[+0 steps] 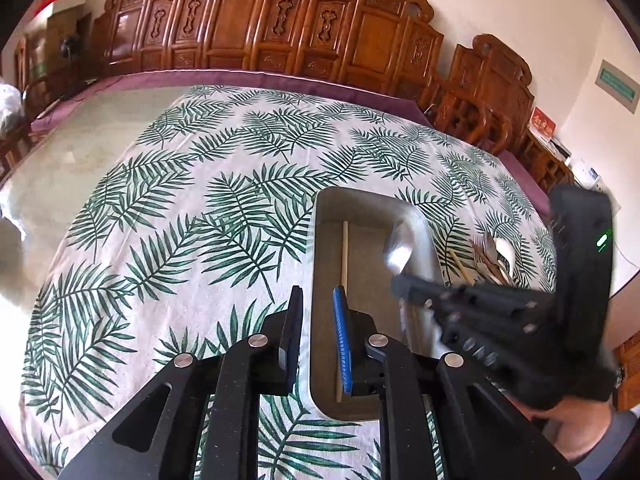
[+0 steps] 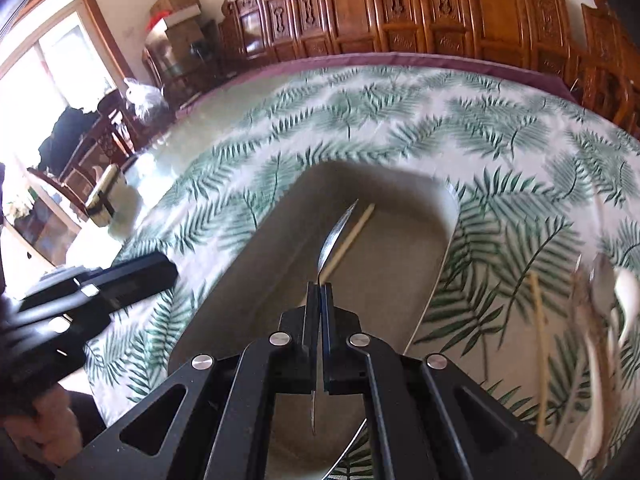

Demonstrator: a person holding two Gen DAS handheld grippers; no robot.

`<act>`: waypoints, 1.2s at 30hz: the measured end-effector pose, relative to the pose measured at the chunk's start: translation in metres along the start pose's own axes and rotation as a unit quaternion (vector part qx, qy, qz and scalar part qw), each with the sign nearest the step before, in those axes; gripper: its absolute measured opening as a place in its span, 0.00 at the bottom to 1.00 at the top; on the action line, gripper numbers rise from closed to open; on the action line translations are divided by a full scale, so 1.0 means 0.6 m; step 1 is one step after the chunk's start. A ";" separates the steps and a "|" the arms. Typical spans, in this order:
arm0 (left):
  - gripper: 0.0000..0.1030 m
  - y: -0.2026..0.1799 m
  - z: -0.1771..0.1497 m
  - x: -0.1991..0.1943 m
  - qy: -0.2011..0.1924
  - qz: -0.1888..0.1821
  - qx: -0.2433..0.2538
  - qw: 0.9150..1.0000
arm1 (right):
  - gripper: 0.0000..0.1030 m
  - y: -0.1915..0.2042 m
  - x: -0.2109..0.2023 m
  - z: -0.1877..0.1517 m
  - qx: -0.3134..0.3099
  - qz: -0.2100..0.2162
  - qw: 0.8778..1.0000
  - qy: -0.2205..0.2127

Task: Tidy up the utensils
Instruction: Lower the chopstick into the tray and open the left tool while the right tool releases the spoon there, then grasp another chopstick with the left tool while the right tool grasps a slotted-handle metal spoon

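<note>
black linkage of the left claw (image 1: 316, 316) fills the bottom of the left wrist view, its jaws slightly apart with nothing between them, poised over the near left rim of the tray (image 1: 320, 240). one finger (image 1: 342, 340) wears a blue pad.

largest thing is the desk (image 1: 100, 152), round, with a leaf-print cloth (image 1: 240, 152) over most of it and bare glossy top to the left. carved wooden chairs (image 1: 248, 32) line the wall behind.

on the cloth sits the grey tray, long with rounded corners. one chopstick (image 1: 344, 252) lies inside along its left side.

right claw (image 2: 319, 300) is pressed together on a metal spoon (image 2: 336, 232), pinching it at the neck; the bowl points ahead over the tray, edge-on, and the handle runs back between the fingers. from the left wrist view the same spoon's bowl (image 1: 398, 252) hangs above the tray's right side, blurred.

right of the tray, on the cloth, lies a pile of utensils (image 1: 490, 256): spoons and chopsticks, possibly a white spoon among them, too smeared to count. a loose chopstick (image 2: 540, 352) lies nearer the tray.
</note>
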State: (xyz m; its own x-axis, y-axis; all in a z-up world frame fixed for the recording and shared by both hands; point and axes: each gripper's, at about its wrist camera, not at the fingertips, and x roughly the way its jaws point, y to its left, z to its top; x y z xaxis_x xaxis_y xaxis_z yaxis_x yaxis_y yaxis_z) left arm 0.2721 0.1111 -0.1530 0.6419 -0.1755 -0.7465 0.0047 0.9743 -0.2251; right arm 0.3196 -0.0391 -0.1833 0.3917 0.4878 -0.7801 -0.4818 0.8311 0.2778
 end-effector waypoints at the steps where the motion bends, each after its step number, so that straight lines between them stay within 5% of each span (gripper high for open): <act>1: 0.14 0.000 0.000 0.000 -0.001 0.000 0.000 1.000 | 0.03 0.001 0.004 -0.004 -0.001 -0.001 1.000 0.003; 10: 0.18 -0.008 -0.003 0.002 -0.002 0.000 0.004 1.000 | 0.06 0.007 -0.005 -0.013 -0.019 -0.002 1.000 0.004; 17: 0.24 -0.025 -0.007 0.002 -0.004 -0.005 0.010 1.000 | 0.06 -0.011 -0.094 -0.018 -0.036 -0.011 0.999 -0.035; 19: 0.31 -0.039 -0.011 0.002 -0.005 -0.007 0.019 1.000 | 0.06 -0.039 -0.133 -0.029 -0.031 -0.025 0.998 -0.047; 21: 0.55 -0.055 -0.014 0.000 -0.010 -0.010 0.030 0.999 | 0.06 -0.070 -0.165 -0.040 -0.029 -0.047 0.997 -0.055; 29: 0.62 -0.129 -0.036 -0.004 -0.013 -0.017 0.078 0.997 | 0.14 -0.223 -0.230 -0.085 -0.011 -0.140 0.988 -0.063; 36: 0.65 -0.186 -0.062 -0.002 -0.002 -0.032 0.097 0.995 | 0.19 -0.318 -0.191 -0.105 0.011 -0.137 0.989 -0.054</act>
State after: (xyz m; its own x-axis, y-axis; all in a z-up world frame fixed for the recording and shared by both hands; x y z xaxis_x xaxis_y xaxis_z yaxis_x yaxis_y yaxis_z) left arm 0.2423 -0.0025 -0.1504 0.6378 -0.2387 -0.7323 0.1932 0.9700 -0.1479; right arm 0.3168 -0.2704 -0.1821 0.5871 0.2677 -0.7640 -0.3293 0.9411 0.0767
